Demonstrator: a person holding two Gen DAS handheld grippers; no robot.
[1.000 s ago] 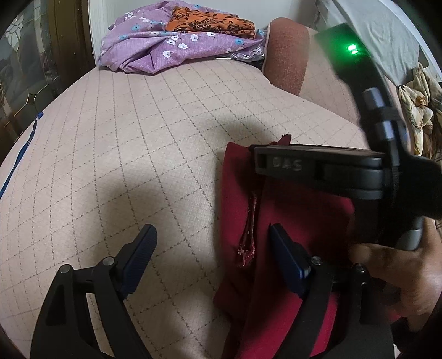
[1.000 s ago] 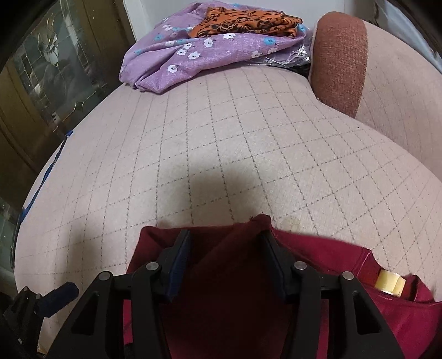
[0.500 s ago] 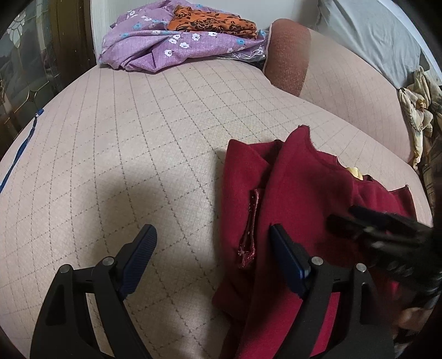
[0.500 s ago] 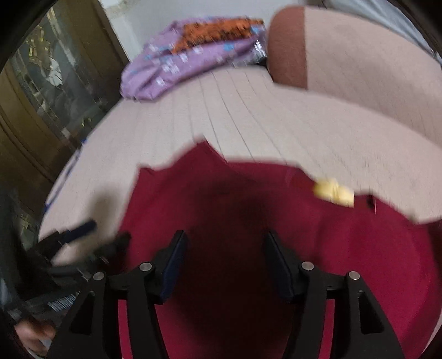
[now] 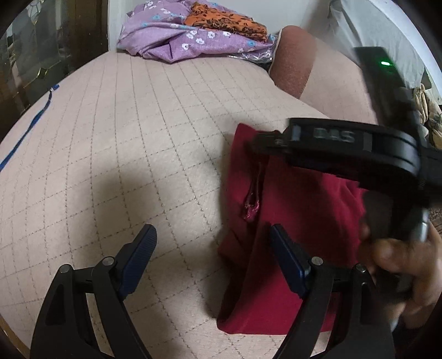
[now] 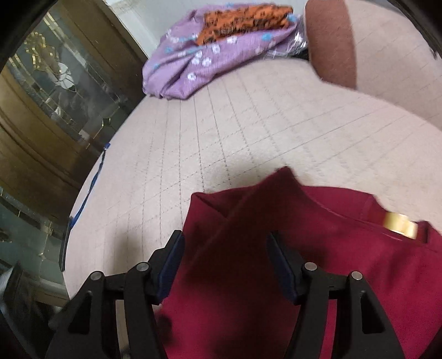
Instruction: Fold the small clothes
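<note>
While the red garment (image 5: 298,210) is lying part-folded on the bed (image 5: 143,132), filling the lower right of the left wrist frame, its long axis is running from the bottom of that frame up toward the middle, with one narrow end pointing away toward the reddish-brown cushion (image 5: 292,60). A folded flap is lying diagonally across it, and its pointed corner is reaching up to the middle of the right wrist frame. A yellow label (image 6: 400,223) is showing at the garment's right side in that frame, which I take for the neck end.

In the left wrist frame the left gripper (image 5: 212,256) is sitting over the garment's left edge, jaws standing wide apart, one finger over bare bed and the other over red cloth, gripping nothing. The right gripper (image 6: 225,262) is sitting directly above the cloth at the bottom of its own frame; its jaws have just been opening, red cloth is lying between them, and the pads are not pressing on it. A hand (image 5: 392,265) is holding the right gripper at the right edge of the left wrist frame.

Both are near, but the right gripper is sitting more squarely over the cloth, so the next fold across the long axis seems to fall to it.

A purple flowered cloth (image 5: 176,41) and an orange patterned one (image 5: 223,20) are lying well apart, at the top of the frame.
</note>
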